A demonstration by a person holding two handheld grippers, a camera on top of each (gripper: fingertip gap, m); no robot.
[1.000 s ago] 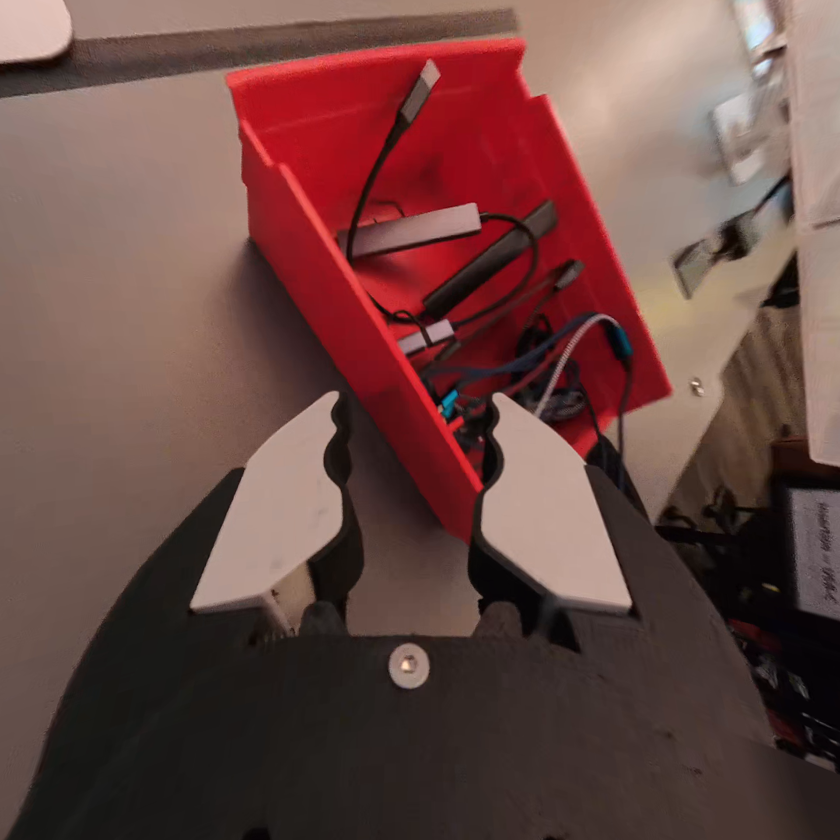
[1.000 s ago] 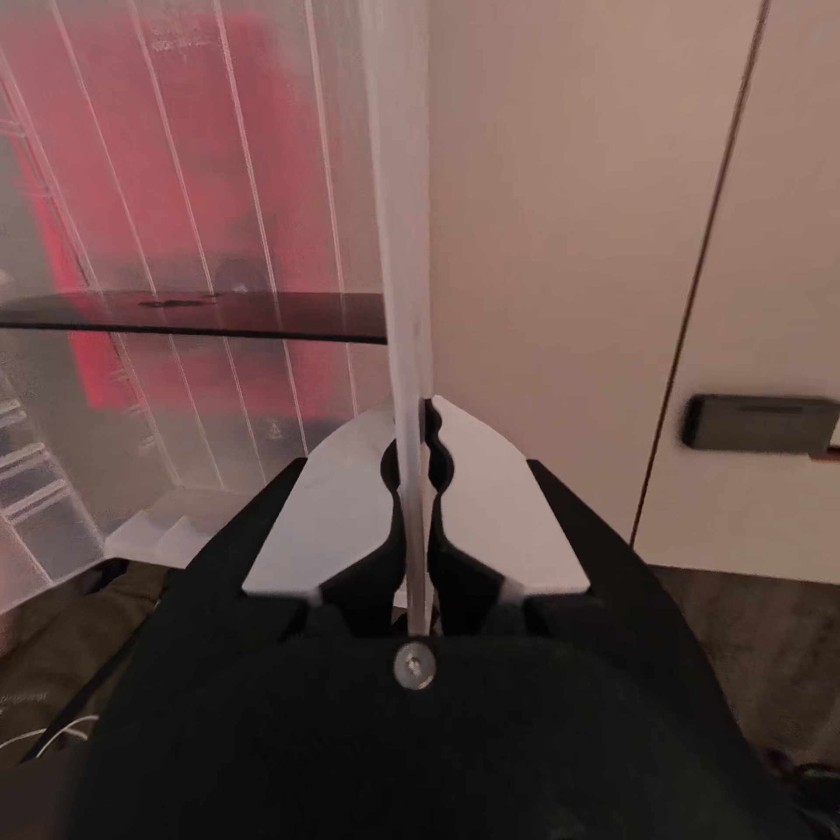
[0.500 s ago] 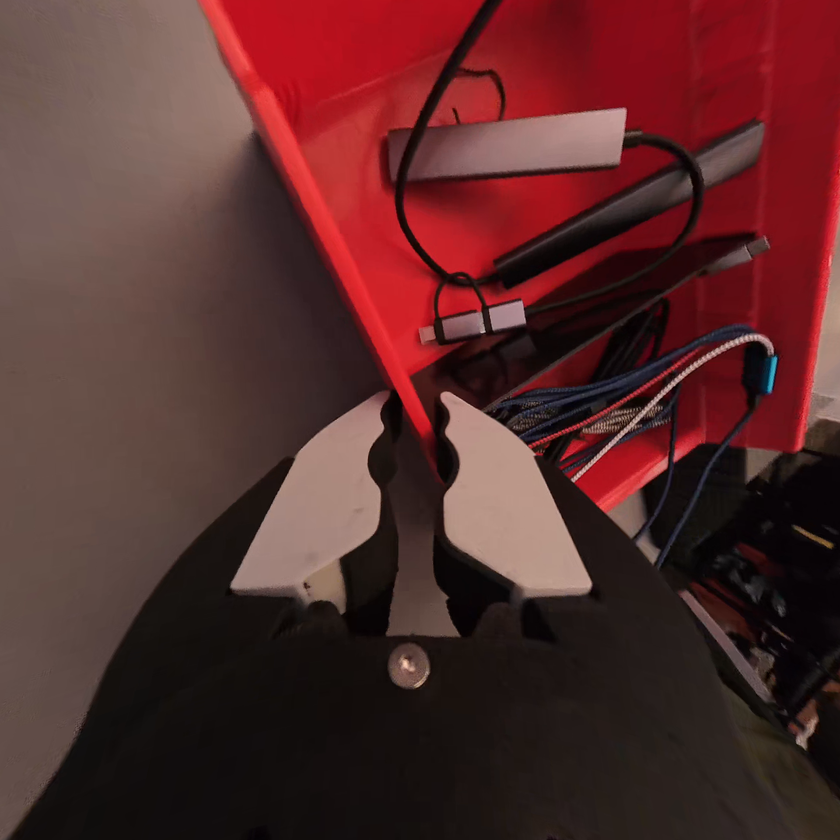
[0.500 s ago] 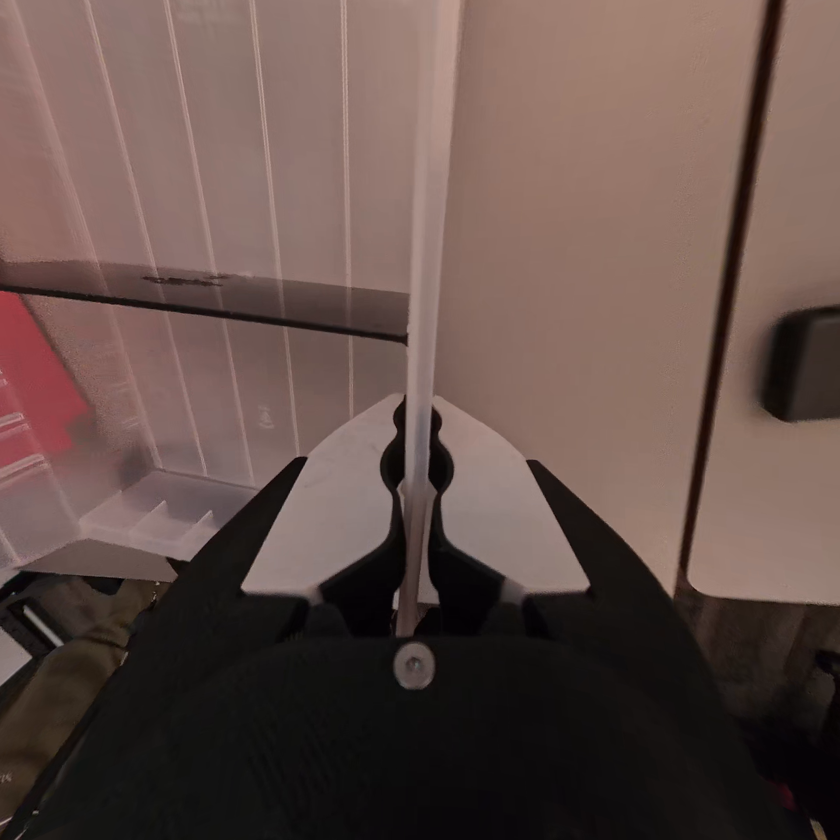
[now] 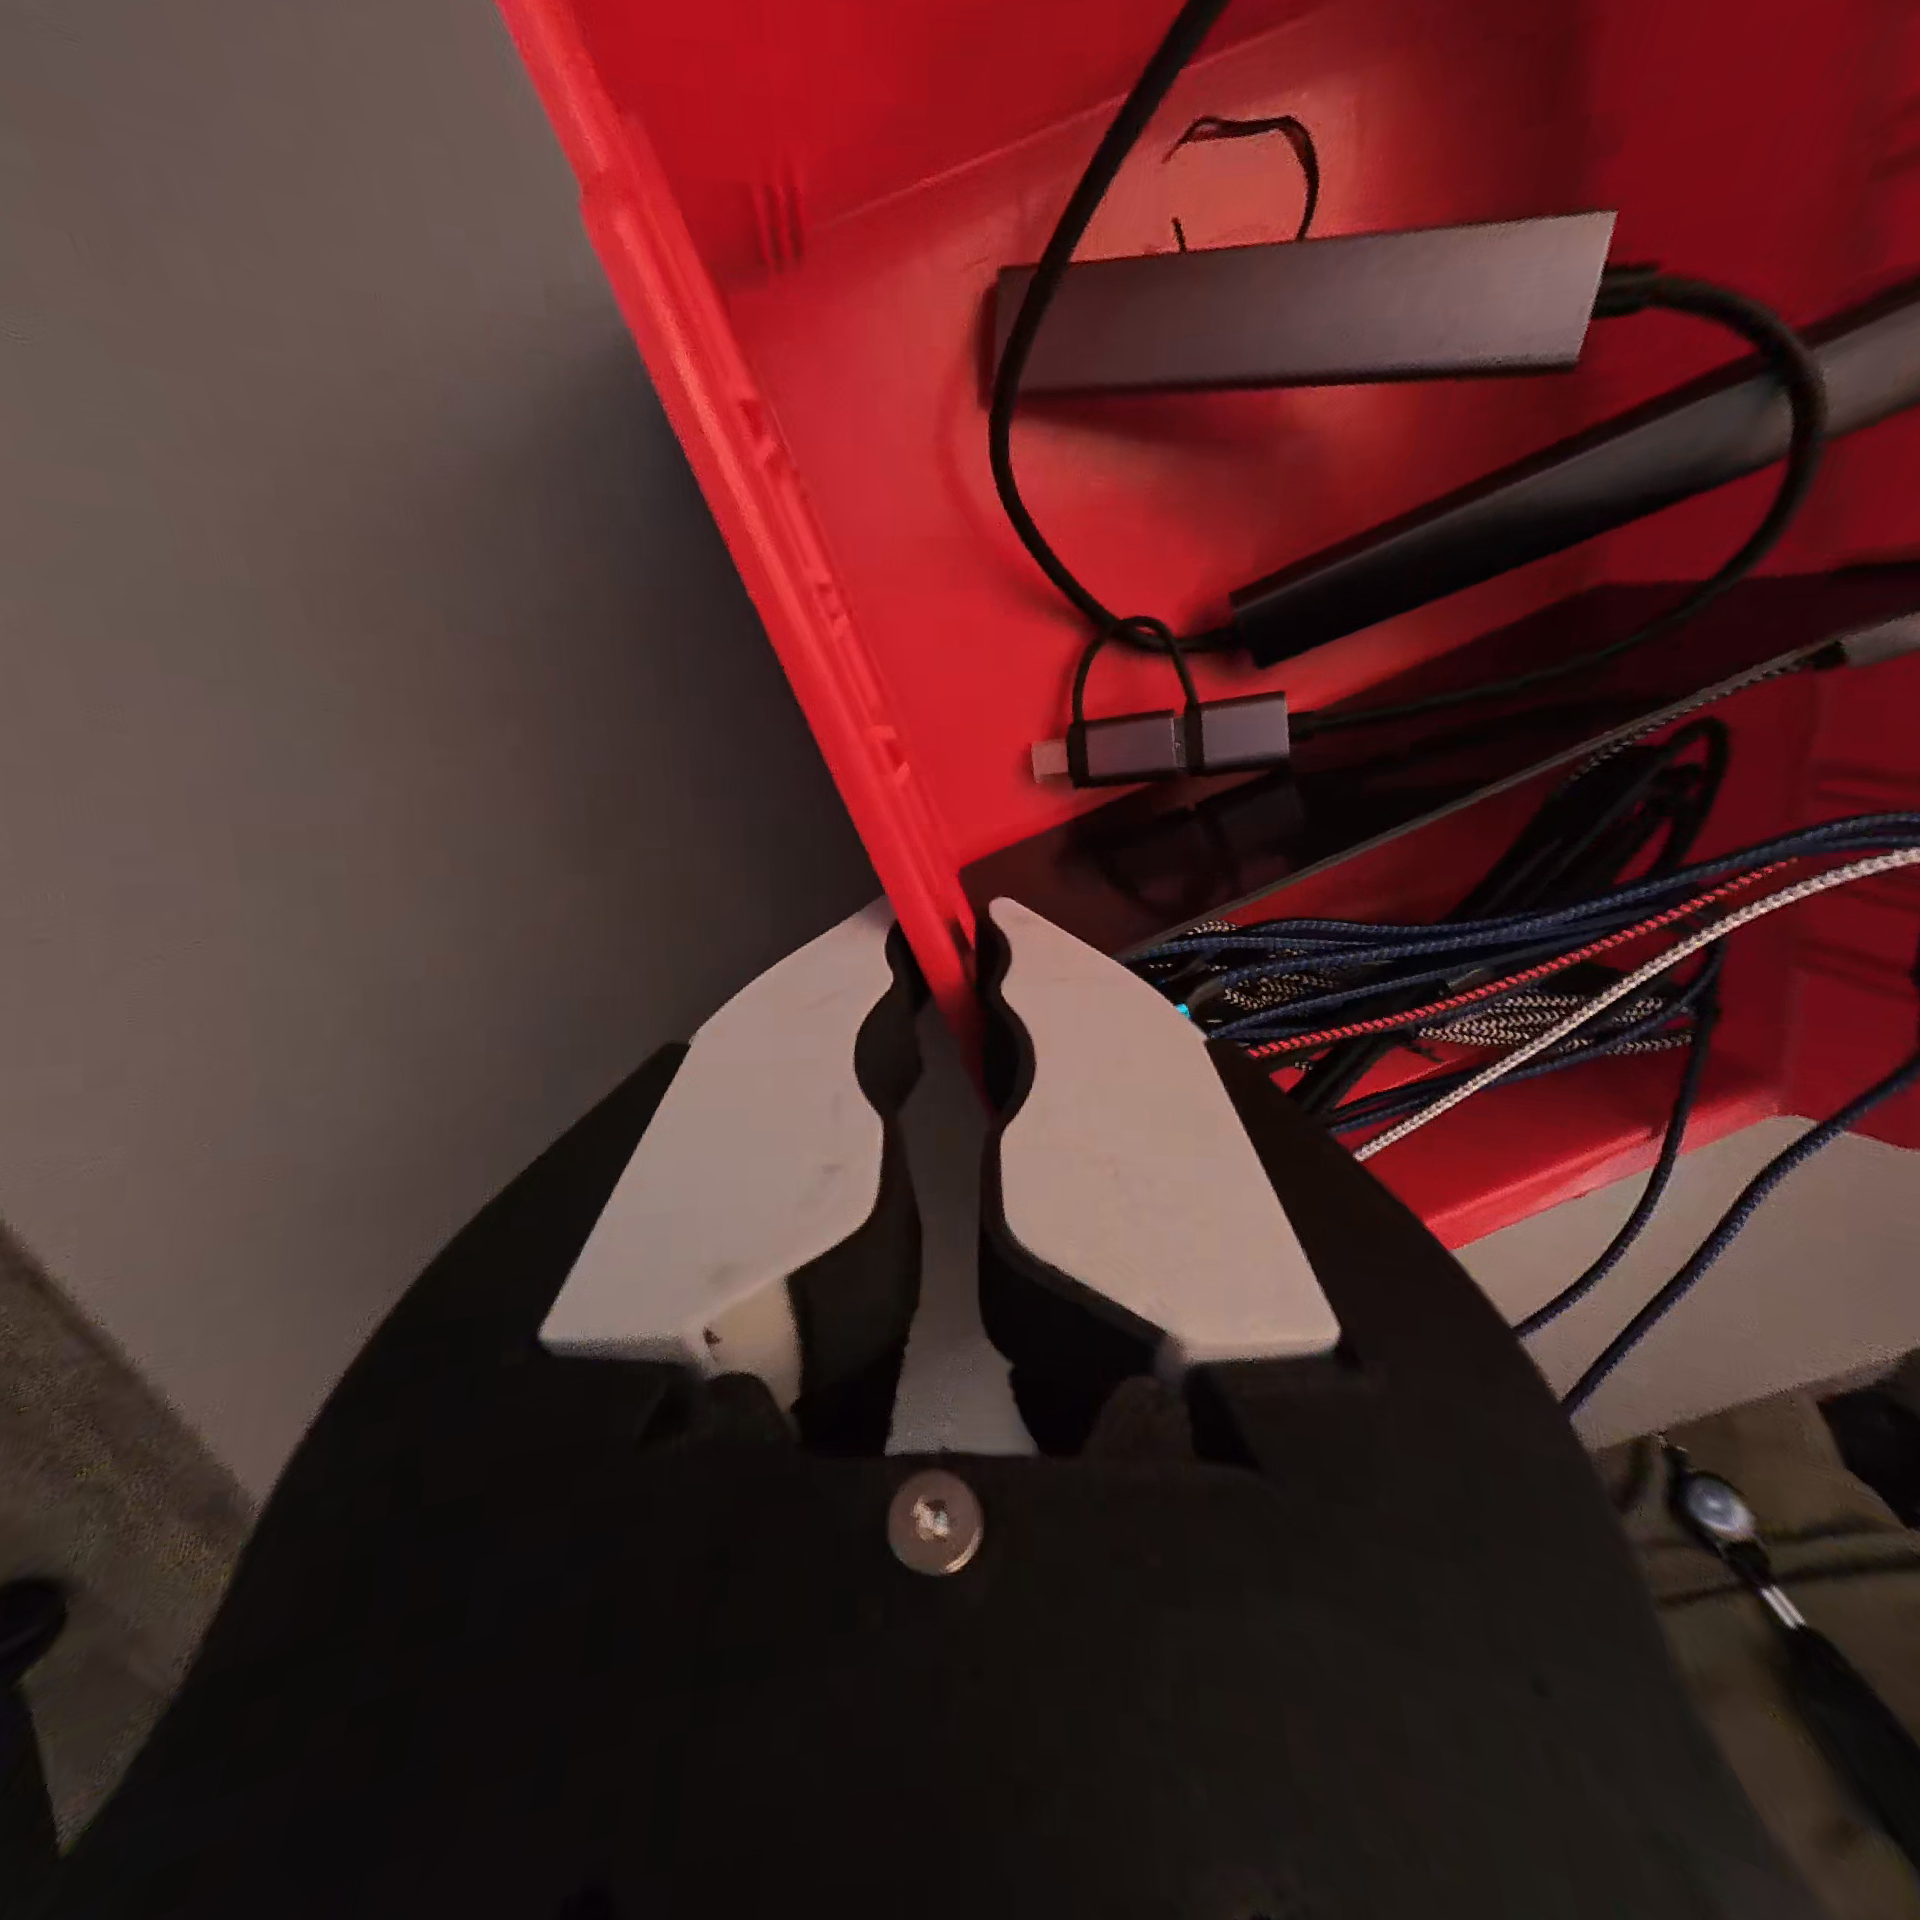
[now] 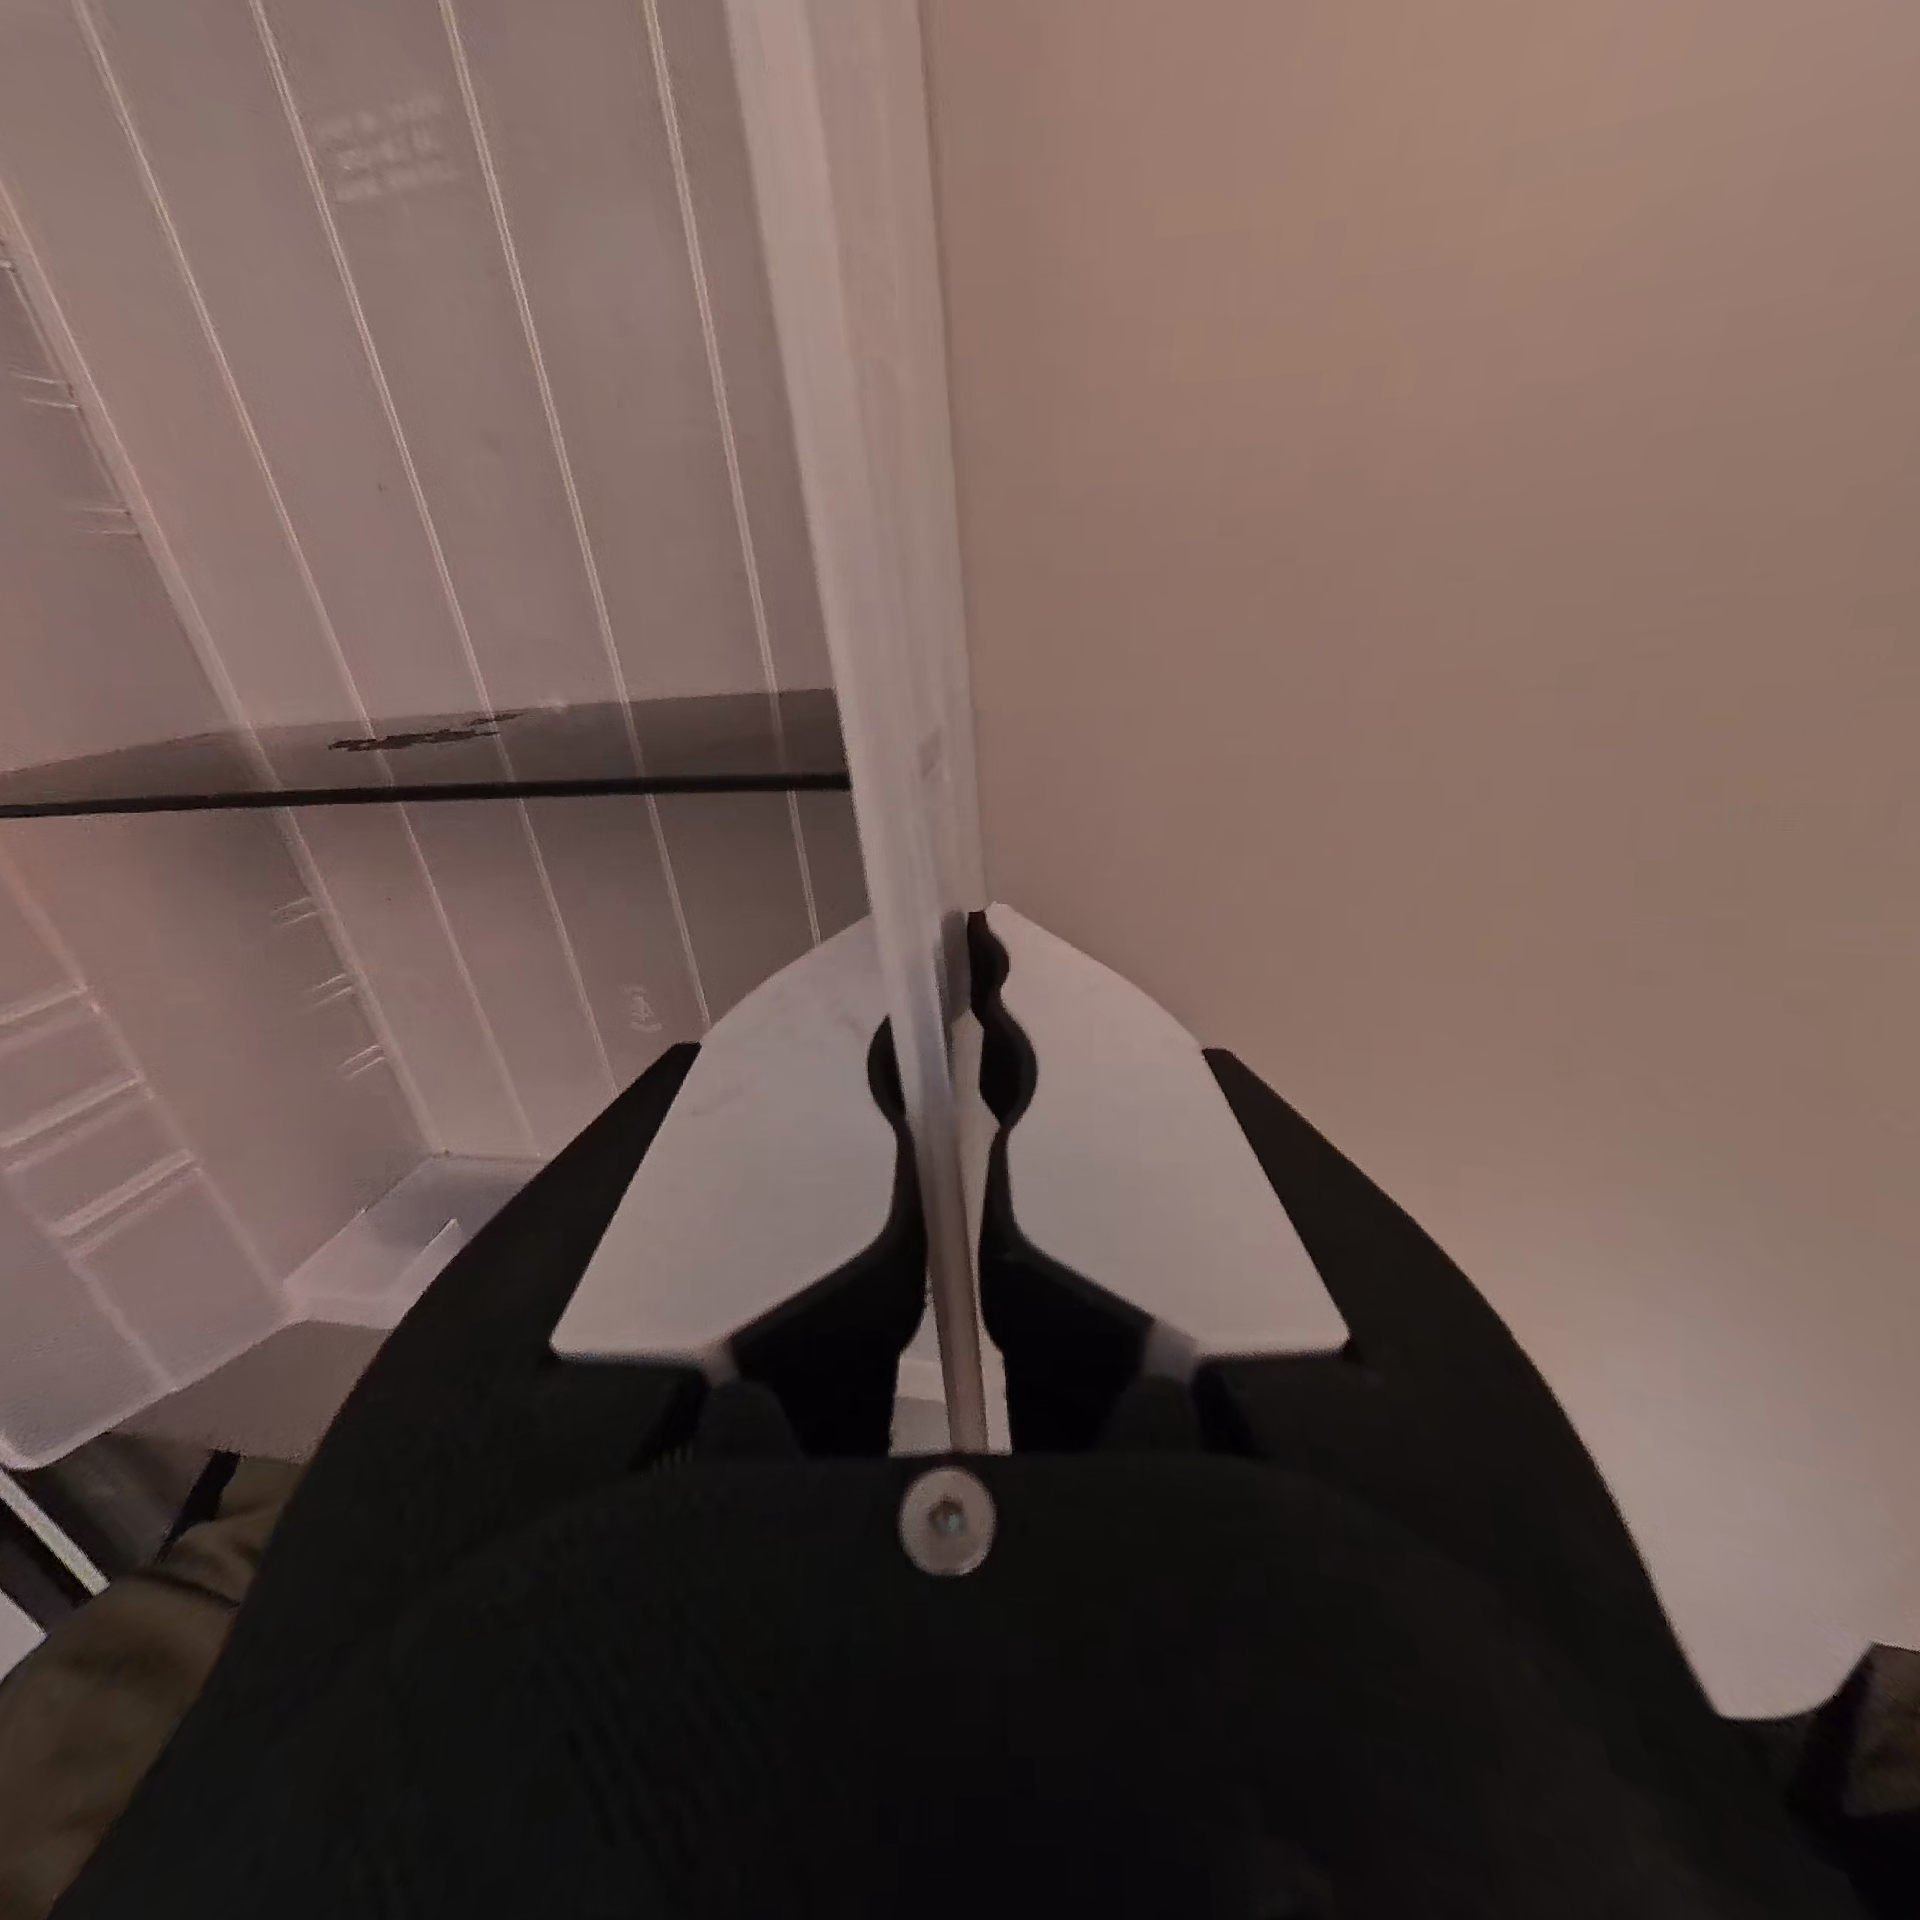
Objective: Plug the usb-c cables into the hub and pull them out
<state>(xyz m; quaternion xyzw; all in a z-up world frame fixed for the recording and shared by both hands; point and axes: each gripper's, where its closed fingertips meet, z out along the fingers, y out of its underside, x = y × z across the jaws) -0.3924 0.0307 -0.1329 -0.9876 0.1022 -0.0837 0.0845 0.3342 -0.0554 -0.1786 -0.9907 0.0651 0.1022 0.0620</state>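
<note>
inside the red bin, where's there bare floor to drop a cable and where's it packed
Bare floor in the red bin lies between the wall pinched by the left gripper and the grey hub, plus the strip above that hub. Crowded: the braided cables at the near end, and the black hub with its looping lead.

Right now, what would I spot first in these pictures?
The big red bin fills the top right of the left view, with its side wall pinched in the left tongs. Grey hubs and a tangle of braided cables lie inside. In the right view, the right tongs pinch a clear plastic bin.
</note>
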